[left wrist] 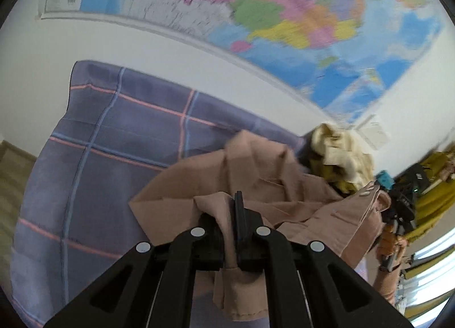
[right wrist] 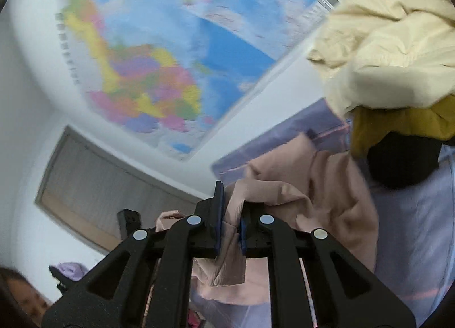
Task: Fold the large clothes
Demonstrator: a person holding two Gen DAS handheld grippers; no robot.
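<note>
A large beige-pink garment (left wrist: 256,174) hangs lifted over a bed with a purple checked cover (left wrist: 113,140). My left gripper (left wrist: 229,214) is shut on one edge of it, cloth bunched between the fingers. The other gripper (left wrist: 403,208) shows at the right of the left wrist view, holding the far edge. In the right wrist view my right gripper (right wrist: 230,214) is shut on a fold of the same garment (right wrist: 327,186), which drapes down to the right over the bed cover (right wrist: 412,228).
A pile of cream (right wrist: 392,43), mustard (right wrist: 398,123) and black (right wrist: 401,160) clothes sits on the bed near the wall. A coloured map (left wrist: 298,15) hangs on the white wall. A window with blinds (right wrist: 93,183) lies at left.
</note>
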